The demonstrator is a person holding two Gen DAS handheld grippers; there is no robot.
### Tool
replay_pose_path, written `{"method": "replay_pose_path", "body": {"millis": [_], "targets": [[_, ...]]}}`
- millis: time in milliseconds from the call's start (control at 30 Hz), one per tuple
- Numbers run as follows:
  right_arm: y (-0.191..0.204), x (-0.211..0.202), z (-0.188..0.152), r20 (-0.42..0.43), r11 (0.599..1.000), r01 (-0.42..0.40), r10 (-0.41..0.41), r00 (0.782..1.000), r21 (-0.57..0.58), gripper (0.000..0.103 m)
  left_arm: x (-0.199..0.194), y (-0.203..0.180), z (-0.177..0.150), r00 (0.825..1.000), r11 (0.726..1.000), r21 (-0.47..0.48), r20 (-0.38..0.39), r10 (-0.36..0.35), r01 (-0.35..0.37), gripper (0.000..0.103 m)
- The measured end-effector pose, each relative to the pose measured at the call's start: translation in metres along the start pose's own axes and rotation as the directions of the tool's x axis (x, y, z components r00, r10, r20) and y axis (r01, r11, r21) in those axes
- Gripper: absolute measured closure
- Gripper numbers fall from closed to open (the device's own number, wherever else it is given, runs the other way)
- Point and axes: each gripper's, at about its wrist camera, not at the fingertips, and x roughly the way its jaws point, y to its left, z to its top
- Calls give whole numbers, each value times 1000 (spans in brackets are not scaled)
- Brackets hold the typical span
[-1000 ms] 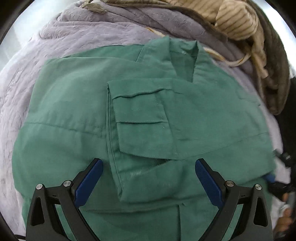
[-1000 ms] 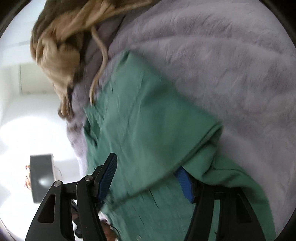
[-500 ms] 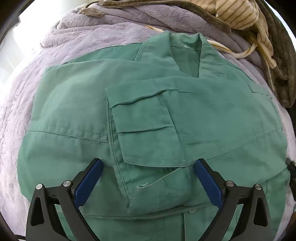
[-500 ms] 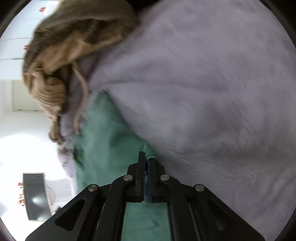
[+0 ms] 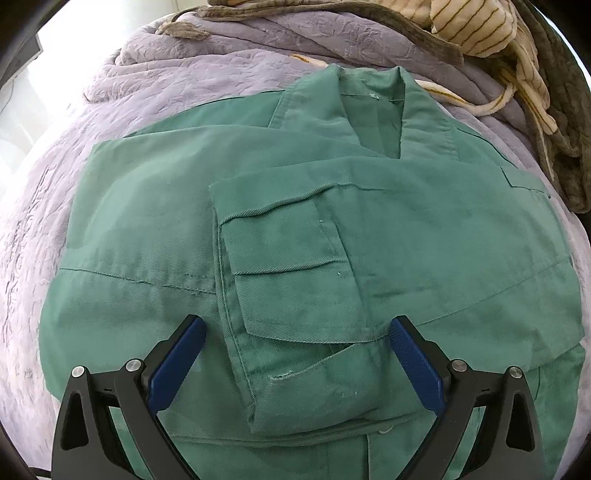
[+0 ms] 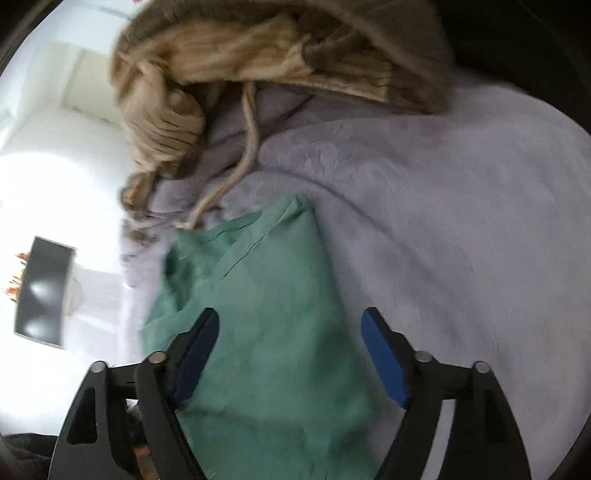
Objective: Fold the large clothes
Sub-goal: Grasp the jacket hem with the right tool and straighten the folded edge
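Observation:
A green work jacket (image 5: pixel 406 229) lies spread on a lilac bedcover (image 5: pixel 155 85), collar at the far end. One sleeve (image 5: pixel 295 291) is folded across its front, cuff toward me. My left gripper (image 5: pixel 297 350) hovers over that cuff, open, its blue pads either side and touching nothing. In the right wrist view the jacket's edge (image 6: pixel 266 325) runs under my right gripper (image 6: pixel 290 350), whose jaws are opening. The cloth lies below the spread pads and neither pad presses on it.
A heap of brown and beige striped clothes (image 5: pixel 491 33) lies at the bed's far end, also seen as the heap (image 6: pixel 229 55) in the right wrist view, with a cord (image 6: pixel 236 170) trailing toward the jacket. Bare lilac bedcover (image 6: pixel 461 221) stretches to the right. A dark screen (image 6: pixel 44 291) hangs on the white wall.
The right gripper shut, swung and rolled over the jacket's edge, then opened again. The left gripper barely moved; the sleeve now lies flatter across the jacket.

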Motion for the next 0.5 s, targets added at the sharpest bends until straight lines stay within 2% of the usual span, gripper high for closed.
{"method": "replay_pose_path", "body": {"millis": [133,167,200,233,267,333,433,500], "targets": [[2,51,25,-65,998,52,-54,996,-30,42,1,0,1,1000,1000,-1,-1,-1,1,4],[3,58,26,-78,998,54,-56,995,-35,64,1,0,1,1000,1000,0,-1,-1,1,4],[4,63,28,-98,998,49,-52,994,-35,102,1,0,1,1000,1000,1,-1,1,-1,4],[8,63,29,-90,998,58,-62,994,-39,100,1,0,1,1000,1000,0,-3,4,-4,4],[13,56,30,-41,995,71,-74,996,-64,101,1,-1,2,1000,1000,-1,-3,7,-7,4],[14,50,35,4,992,98,-98,995,-81,101,-1,-1,3,1000,1000,-3,6,11,-11,4],[-9,63,40,-25,991,132,-133,991,-15,100,2,-5,8,999,999,15,20,28,-28,4],[-18,67,38,-27,992,123,-122,992,14,100,6,-7,13,999,999,30,29,36,-37,4]]}}
